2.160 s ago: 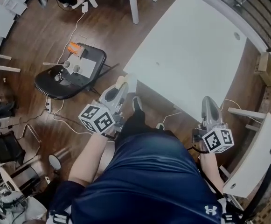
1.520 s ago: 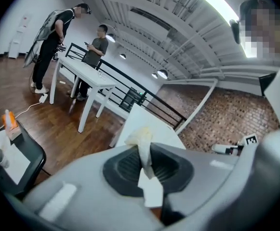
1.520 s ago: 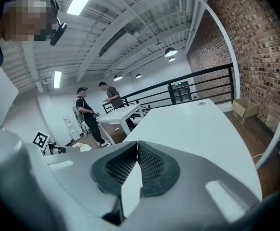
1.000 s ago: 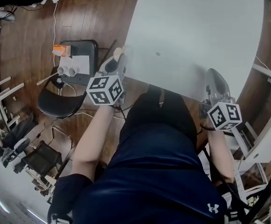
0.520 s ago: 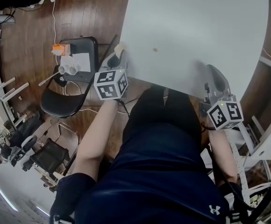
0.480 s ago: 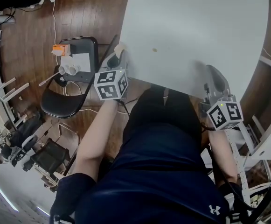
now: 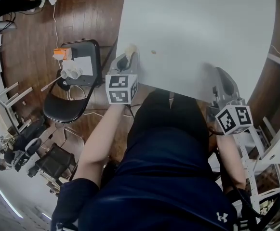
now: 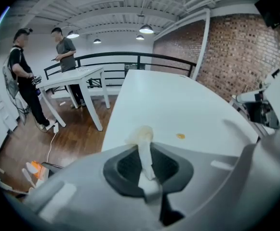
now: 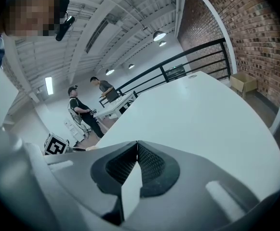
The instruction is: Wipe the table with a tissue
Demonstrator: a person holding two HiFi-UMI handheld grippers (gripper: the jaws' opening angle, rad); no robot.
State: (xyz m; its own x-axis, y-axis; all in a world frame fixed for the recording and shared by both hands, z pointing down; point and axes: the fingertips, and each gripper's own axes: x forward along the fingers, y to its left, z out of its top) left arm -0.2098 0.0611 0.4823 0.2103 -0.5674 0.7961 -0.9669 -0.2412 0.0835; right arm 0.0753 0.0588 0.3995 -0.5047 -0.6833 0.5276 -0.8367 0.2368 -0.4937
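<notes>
My left gripper [image 7: 129, 53] is shut on a crumpled white tissue [image 7: 130, 48], whose stained tip pokes out past the jaws [image 8: 140, 134]. It hovers at the near left edge of the white table [image 7: 202, 18]. A small orange-brown spot [image 7: 153, 52] lies on the tabletop just right of the tissue, also seen ahead of the jaws as the spot [image 8: 180, 136]. My right gripper [image 7: 221, 76] rests at the table's near right edge, jaws shut with nothing between them [image 9: 136, 144].
A black chair [image 7: 74, 88] with paper cups [image 7: 70, 72], a sheet and an orange box [image 7: 59, 54] stands on the wooden floor at left. Another white table [image 8: 74, 77] and two people [image 8: 29, 76] are farther back. A brick wall [image 9: 246, 23] runs at right.
My left gripper with the tissue has moved from beside the table's corner to over its near edge, closer to the spot. The head view shifted. The right gripper stayed put.
</notes>
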